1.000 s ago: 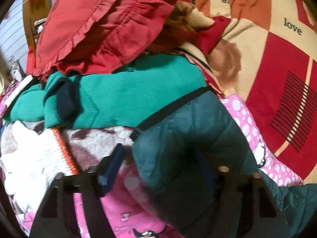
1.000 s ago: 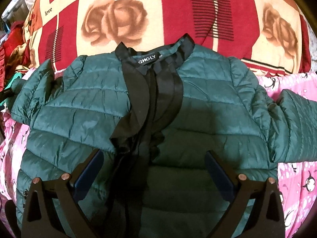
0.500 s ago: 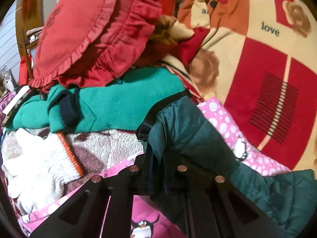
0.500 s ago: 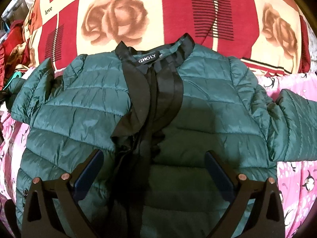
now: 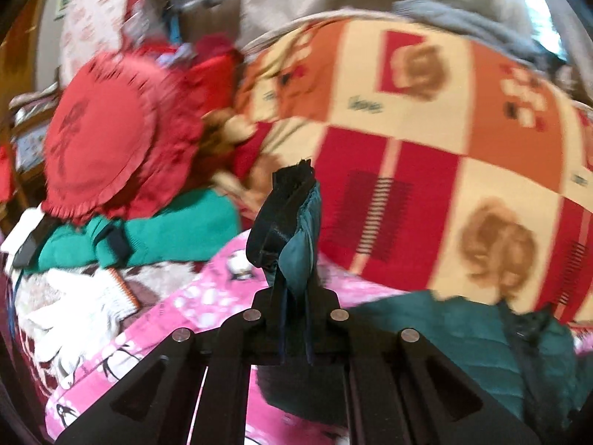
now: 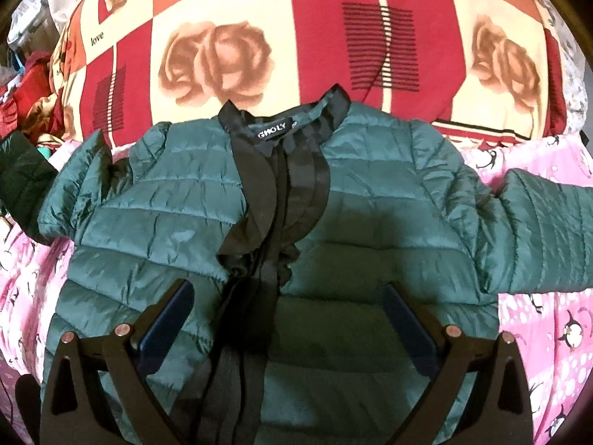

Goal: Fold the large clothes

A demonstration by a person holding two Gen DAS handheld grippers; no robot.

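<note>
A dark green quilted jacket lies front-up on a pink penguin-print sheet, its black-trimmed collar at the far end against a red-and-cream rose-patterned blanket, its black ribbon placket running down the middle and one sleeve stretched out flat to the right. The other sleeve's cuff is off the bed — the left gripper has its jaws pressed fully together on it, so the black-edged end stands up above the fingers while the rest of the sleeve hangs below, and the gripper tilts moderately downward. The right gripper hangs over the jacket's chest, angled steeply down, its jaws spread wide with nothing between them. At the far left sit a red ruffled cushion atop a green sweater and a white knit.
</note>
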